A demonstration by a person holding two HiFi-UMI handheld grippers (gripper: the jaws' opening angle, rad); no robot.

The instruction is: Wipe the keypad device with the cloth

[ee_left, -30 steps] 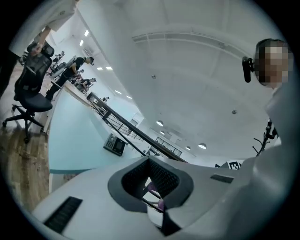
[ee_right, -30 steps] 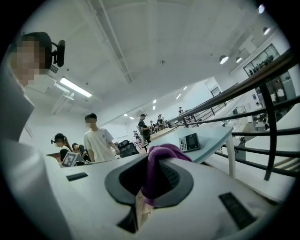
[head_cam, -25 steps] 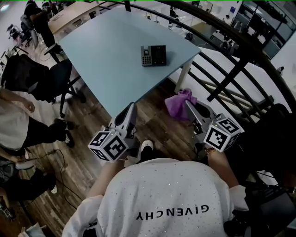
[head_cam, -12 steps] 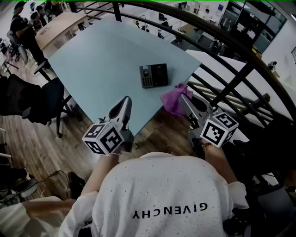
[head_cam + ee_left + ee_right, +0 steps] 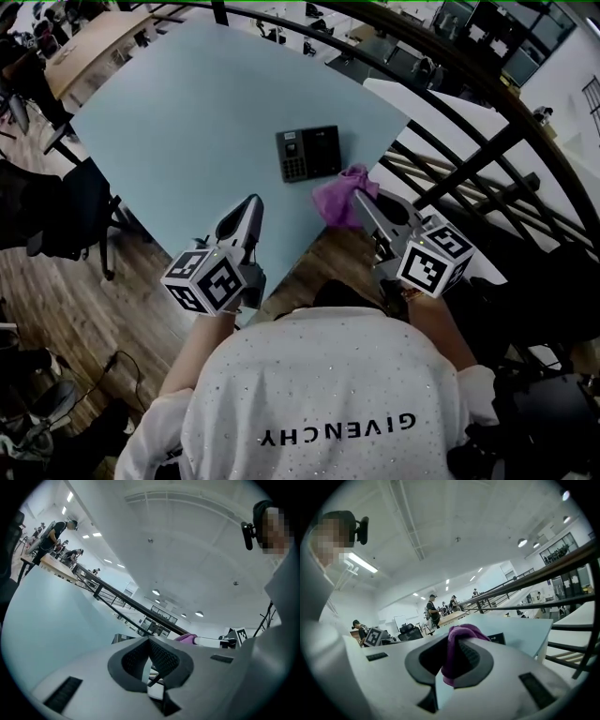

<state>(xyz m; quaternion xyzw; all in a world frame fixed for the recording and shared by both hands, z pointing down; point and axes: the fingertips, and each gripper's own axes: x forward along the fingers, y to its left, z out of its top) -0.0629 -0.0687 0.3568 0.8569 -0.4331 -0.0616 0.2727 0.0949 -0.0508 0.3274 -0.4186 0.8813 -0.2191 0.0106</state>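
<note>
The black keypad device [image 5: 307, 153] lies flat on the light blue table [image 5: 187, 122], near its right corner. My right gripper [image 5: 361, 199] is shut on a purple cloth [image 5: 337, 194], which hangs just right of and below the device at the table's edge. In the right gripper view the cloth [image 5: 457, 653] is pinched between the jaws, with the device [image 5: 497, 638] just beyond. My left gripper [image 5: 248, 208] hovers over the table's near edge, shut and holding nothing; its closed tips [image 5: 150, 660] point across the table.
A dark metal railing [image 5: 469, 159] runs close along the table's right side. Wooden floor [image 5: 112, 281] shows below the table's near edge. Black chairs [image 5: 47, 211] stand at the left. People are at other desks [image 5: 433, 609] in the background.
Both grippers moved forward toward the table. The cloth in the right gripper went from over the floor to beside the device. The left gripper now sits over the table's edge.
</note>
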